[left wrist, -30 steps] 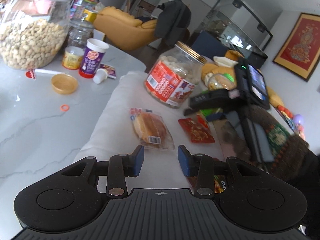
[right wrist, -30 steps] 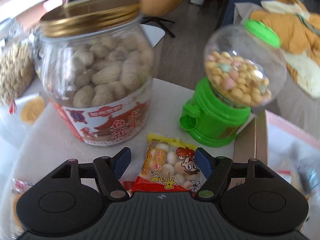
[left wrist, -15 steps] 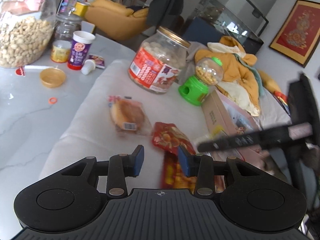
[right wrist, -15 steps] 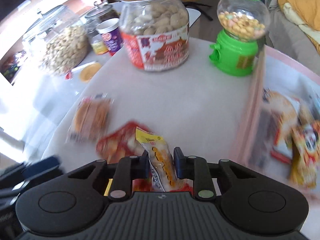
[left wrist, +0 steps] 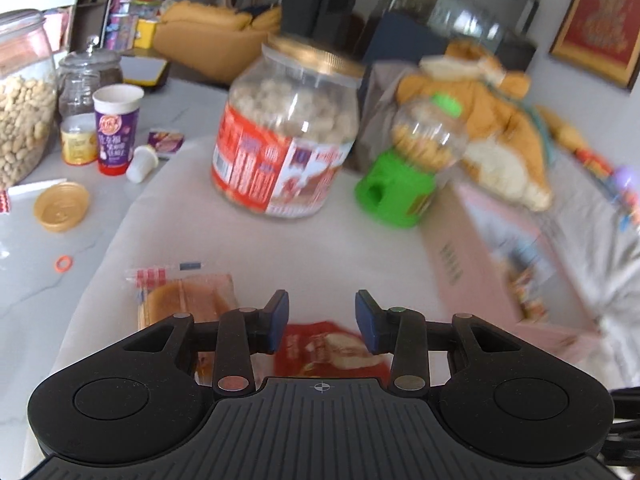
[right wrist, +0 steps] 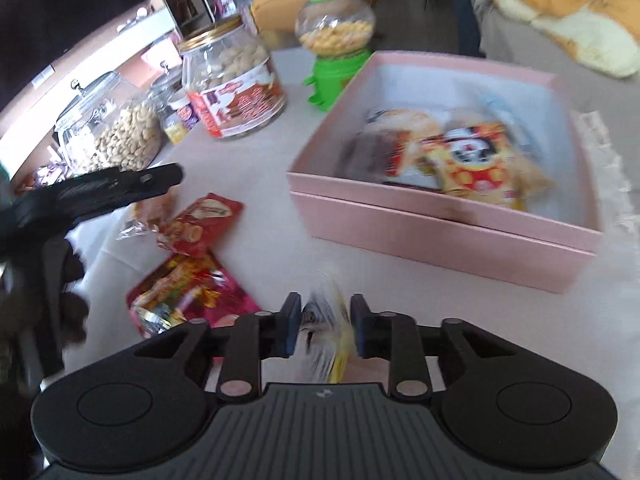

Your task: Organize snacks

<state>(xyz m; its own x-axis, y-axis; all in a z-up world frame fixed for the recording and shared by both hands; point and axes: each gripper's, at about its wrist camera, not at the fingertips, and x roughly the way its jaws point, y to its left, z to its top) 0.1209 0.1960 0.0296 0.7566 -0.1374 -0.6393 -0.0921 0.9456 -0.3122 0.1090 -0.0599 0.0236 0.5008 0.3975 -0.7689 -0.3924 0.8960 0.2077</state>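
Right wrist view shows one shallow pink cardboard box on the pale tabletop, and I take it as the landmark. Inside it I count roughly four or five snack packets, too blurred to separate; the clearest is a yellow-and-red packet with a cartoon face. Left of the box, three more packets lie loose on the tabletop: a red foil packet, a pink and gold crinkled packet nearer than it, and a clear-wrapped bun partly hidden under the left gripper, which reaches in from the left edge. Beyond the box's far left corner stand one green candy dispenser with a clear globe and one gold-lidded plastic jar with a red label; further left is one big glass jar of nuts.

In front of the box's near wall, the right gripper is clamped tight on one small yellow-and-white snack packet, held on edge between the blue pads; it is smeared by motion and its print cannot be read.

From the left wrist view, the left gripper has its jaws partly apart and closing, with nothing pressed between them; the red foil packet lies below them, and the bun is half cut off by the gripper body. The box appears only as a blurred corner to the right.
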